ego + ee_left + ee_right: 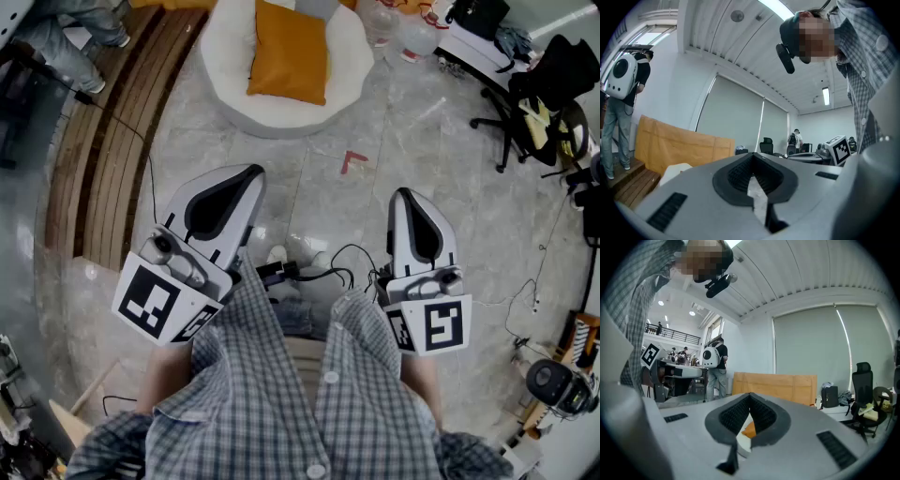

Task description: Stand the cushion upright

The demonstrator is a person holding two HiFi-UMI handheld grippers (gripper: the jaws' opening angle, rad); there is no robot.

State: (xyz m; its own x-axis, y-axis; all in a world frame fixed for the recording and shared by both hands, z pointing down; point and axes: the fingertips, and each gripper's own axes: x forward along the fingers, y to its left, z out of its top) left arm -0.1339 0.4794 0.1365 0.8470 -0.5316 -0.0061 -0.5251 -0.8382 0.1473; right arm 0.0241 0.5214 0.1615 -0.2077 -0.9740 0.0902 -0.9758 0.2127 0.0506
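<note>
Both jaws closed, empty: left gripper (251,173), right gripper (405,194), well short of pouf (272,114) w/ orange cushion (289,52).

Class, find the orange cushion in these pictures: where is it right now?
In the head view, the orange cushion rests on the white round seat at top centre, with the wooden platform to its left and a red floor mark below it.

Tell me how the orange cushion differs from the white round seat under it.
Colour: the cushion is orange, the seat white. Shape: the cushion is rectangular, the seat round. Size: the cushion is smaller and covers only part of the seat. Placement: the cushion rests on the seat, the seat on the floor. Both look soft.
</note>
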